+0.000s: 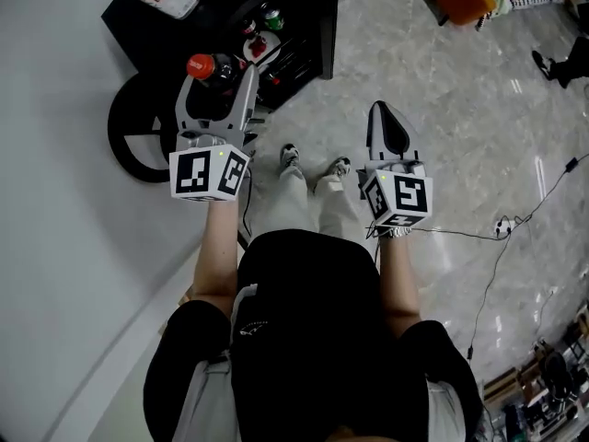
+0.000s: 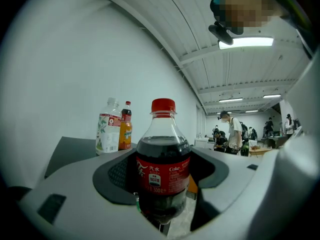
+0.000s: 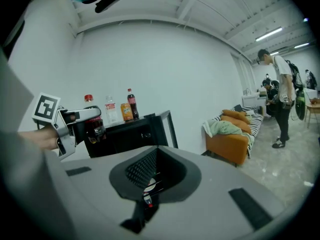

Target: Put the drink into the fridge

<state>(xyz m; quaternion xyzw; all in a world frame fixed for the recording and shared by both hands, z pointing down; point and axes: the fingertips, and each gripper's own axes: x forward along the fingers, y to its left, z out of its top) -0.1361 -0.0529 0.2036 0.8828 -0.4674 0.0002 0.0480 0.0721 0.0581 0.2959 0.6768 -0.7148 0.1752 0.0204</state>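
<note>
Left gripper (image 1: 219,79): clamped on an upright Coke bottle (image 2: 163,169), red cap on and dark drink up to the shoulder, at centre frame in the left gripper view. Right gripper (image 1: 385,114): jaws together with nothing between them. Black fridge (image 3: 131,133): upper left of the head view, door ajar. A clear labelled bottle (image 2: 108,126) and an orange-drink bottle (image 2: 125,130) stand on its top, touching.

A plain white wall (image 3: 165,64) runs behind, pale marbled floor (image 1: 442,90) gleams below, a black cabinet (image 3: 130,134) stands against the wall, an orange sofa (image 3: 230,144) (striped cloth (image 3: 251,119) heaped on it) sits farther right, strip lights (image 2: 245,42) glow overhead.
</note>
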